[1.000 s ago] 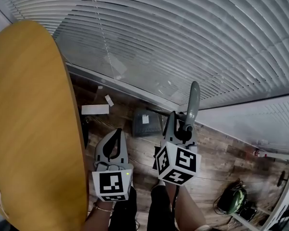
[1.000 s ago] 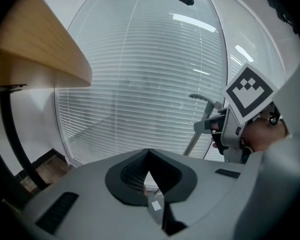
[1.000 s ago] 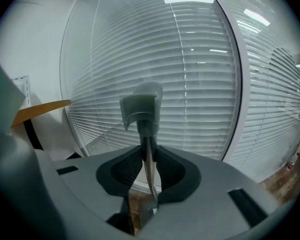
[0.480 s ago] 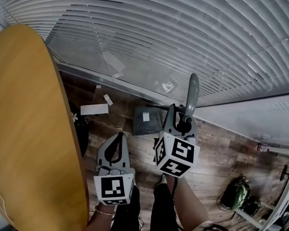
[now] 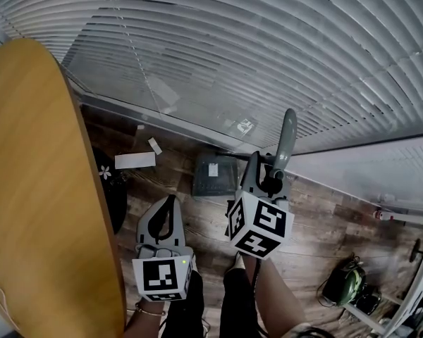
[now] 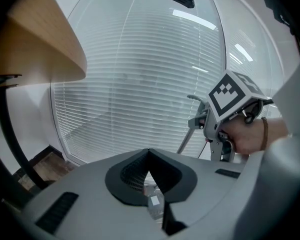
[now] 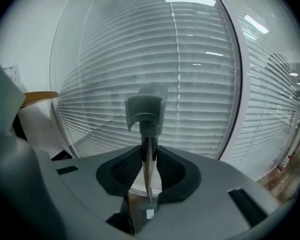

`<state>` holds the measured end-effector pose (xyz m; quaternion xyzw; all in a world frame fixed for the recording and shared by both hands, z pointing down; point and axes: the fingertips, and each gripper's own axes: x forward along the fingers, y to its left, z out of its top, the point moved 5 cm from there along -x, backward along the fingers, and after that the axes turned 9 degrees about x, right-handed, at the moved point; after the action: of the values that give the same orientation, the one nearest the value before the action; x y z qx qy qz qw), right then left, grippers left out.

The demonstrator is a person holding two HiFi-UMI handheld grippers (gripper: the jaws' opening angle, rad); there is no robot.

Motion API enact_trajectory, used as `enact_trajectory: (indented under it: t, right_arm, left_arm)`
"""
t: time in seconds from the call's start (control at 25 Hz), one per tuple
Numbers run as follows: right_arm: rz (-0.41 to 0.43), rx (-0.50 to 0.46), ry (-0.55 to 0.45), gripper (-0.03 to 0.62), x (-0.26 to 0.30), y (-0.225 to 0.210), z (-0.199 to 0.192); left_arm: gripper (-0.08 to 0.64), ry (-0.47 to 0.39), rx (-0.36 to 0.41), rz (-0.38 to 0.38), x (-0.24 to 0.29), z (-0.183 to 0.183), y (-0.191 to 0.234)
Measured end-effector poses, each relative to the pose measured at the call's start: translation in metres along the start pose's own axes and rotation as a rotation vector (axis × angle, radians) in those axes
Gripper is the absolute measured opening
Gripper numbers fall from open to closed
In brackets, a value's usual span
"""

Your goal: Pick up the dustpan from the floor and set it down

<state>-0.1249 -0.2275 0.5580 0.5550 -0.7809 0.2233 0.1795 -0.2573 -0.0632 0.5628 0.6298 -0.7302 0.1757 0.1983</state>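
Note:
The dustpan has a dark grey pan [image 5: 215,174] with a white label, low over the wood floor below the blinds. I cannot tell whether it touches the floor. Its long grey-green handle [image 5: 285,141] rises toward me. My right gripper [image 5: 268,178] is shut on that handle just below its top. In the right gripper view the thin shaft [image 7: 148,170] is pinched between the pads, with the handle's top end [image 7: 146,109] beyond them. My left gripper [image 5: 169,201] hangs to the left of the pan, shut, with its tips [image 6: 148,152] meeting on nothing.
A round wooden table [image 5: 35,189] fills the left side. White blinds [image 5: 268,62] cover the window ahead. Paper scraps [image 5: 135,160] lie on the floor near the table, next to a dark object [image 5: 113,192] under its edge. A green headset [image 5: 340,282] lies at the lower right.
My right gripper has drifted slightly with the dustpan handle still in its grip. The left gripper has stayed about where it was, still shut.

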Motion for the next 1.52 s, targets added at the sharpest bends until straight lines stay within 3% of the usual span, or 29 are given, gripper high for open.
enact_trajectory:
  t: [0.32,0.64,1.0,1.32,1.52]
  right_arm:
    - [0.064,-0.008,-0.001,0.105,0.000,-0.003,0.004]
    - [0.111,-0.040,0.030,0.167,-0.007,-0.007,-0.004]
    - [0.157,-0.108,0.068,0.169,-0.063,-0.045,-0.011]
    - [0.150,-0.052,0.050,0.164,-0.137,-0.097,0.024]
    - [0.176,-0.065,0.000,0.133,-0.170,-0.104,0.056]
  left_arm:
    - [0.006,-0.001,0.016,-0.007,-0.004,0.002,-0.006]
    - [0.005,-0.010,0.044,-0.010,-0.006,0.002,-0.010]
    - [0.005,-0.004,0.009,0.031,-0.026,0.009,-0.027]
    - [0.006,-0.035,0.024,0.040,-0.084,0.052,-0.053]
    - [0.005,-0.092,-0.070,0.087,-0.113,0.086,-0.051]
